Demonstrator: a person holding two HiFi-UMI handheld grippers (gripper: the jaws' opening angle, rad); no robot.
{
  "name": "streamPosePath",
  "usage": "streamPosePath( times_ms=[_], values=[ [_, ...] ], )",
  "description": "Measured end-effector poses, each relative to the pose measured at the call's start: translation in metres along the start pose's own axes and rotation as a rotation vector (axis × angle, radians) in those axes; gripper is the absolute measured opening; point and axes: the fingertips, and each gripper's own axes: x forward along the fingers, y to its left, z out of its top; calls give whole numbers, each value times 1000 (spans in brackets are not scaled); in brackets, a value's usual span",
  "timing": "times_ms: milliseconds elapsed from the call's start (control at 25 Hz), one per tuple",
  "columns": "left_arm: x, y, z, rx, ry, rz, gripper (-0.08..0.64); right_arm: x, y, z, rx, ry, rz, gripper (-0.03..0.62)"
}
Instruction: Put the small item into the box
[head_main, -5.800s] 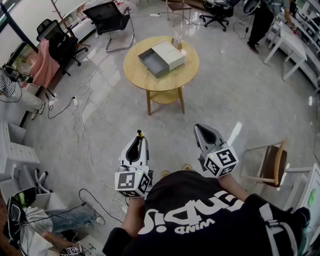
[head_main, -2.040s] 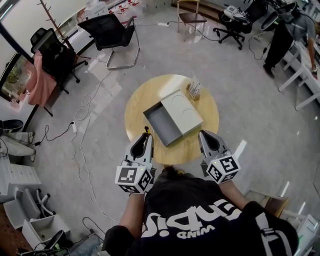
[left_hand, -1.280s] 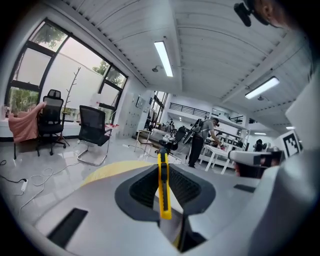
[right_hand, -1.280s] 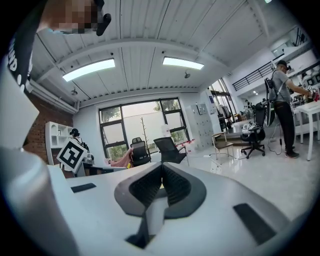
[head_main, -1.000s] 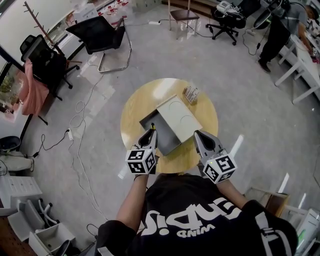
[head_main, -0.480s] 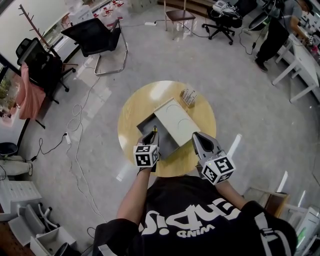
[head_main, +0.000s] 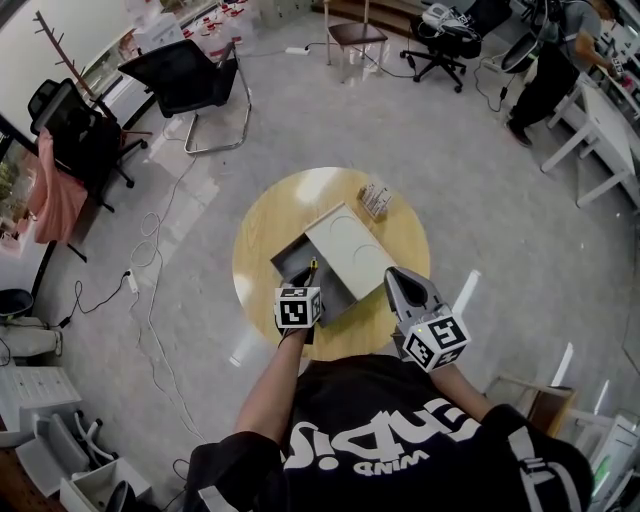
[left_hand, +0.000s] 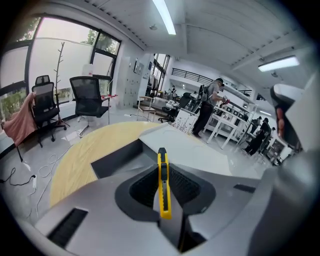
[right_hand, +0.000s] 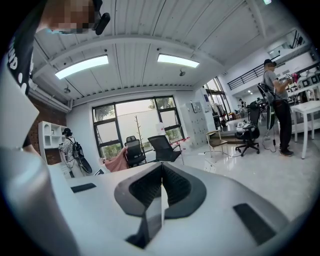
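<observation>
A grey box tray (head_main: 295, 264) slides half out of its white sleeve (head_main: 350, 250) on a round wooden table (head_main: 254, 250). My left gripper (head_main: 309, 274) is shut on a yellow utility knife (head_main: 313, 264), whose tip hangs over the open tray. In the left gripper view the knife (left_hand: 163, 185) stands edge-on between the jaws of the left gripper (left_hand: 161, 167), with the tray (left_hand: 116, 159) and sleeve (left_hand: 200, 152) just beyond. My right gripper (head_main: 401, 280) hovers at the table's near right edge; in its own view the right gripper (right_hand: 161, 169) is shut with nothing in it.
A small holder with cards (head_main: 376, 198) stands on the table's far side. Black office chairs (head_main: 185, 75) and floor cables (head_main: 150, 290) lie to the left. A person (head_main: 555, 45) stands by white desks at far right. A wooden chair (head_main: 520, 395) sits near my right.
The table has come close under the grippers. My left gripper has reached forward with the knife, from the table's near edge to above the open tray. The right gripper has stayed near the edge.
</observation>
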Motion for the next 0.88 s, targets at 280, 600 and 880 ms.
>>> streamPosePath(
  times_ms=[280,600,880],
  values=[
    [18,1,-9,-36,72,1,69,2,-4,1,0,5,-9,3],
    [30,-5,-23,-31,162,-5,71,-1,-9,-1,-2,14,-17,3],
    [38,-2,-32,42,258,11,71,2,-7,-4,-7,18,-10,3]
  ],
)
